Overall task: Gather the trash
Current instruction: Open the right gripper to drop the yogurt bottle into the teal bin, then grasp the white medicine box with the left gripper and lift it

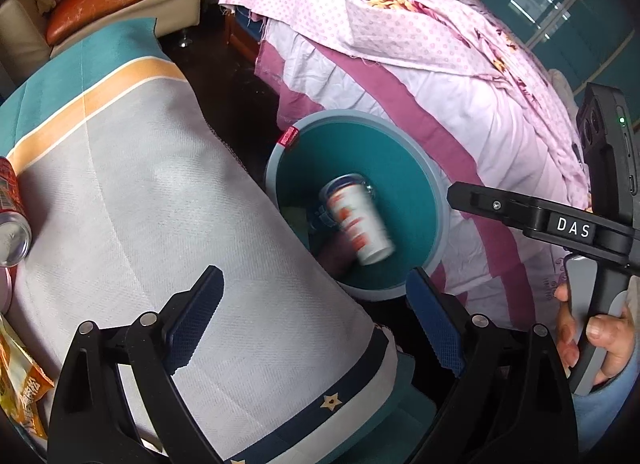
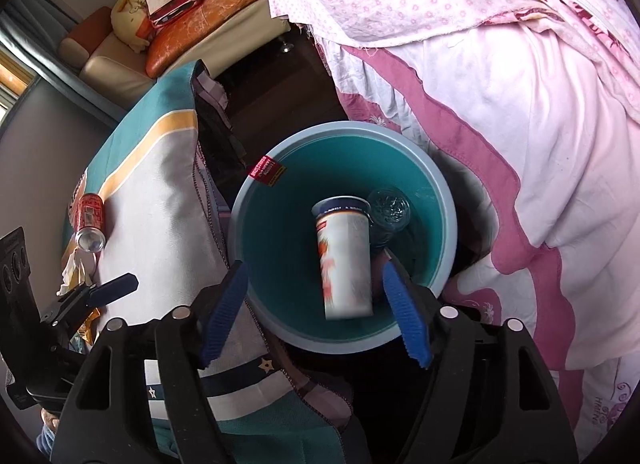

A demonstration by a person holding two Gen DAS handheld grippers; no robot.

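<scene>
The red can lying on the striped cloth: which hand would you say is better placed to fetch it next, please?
Probably the left. Its open, empty tongs hang over the striped cloth where the red can lies; the right tongs, open, are over the bin.

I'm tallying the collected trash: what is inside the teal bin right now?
Inside the teal bin are a white paper cup with orange print, blurred, and a clear plastic bottle beside it. The cup covers part of the bin's bottom, so anything beneath stays hidden.
</scene>
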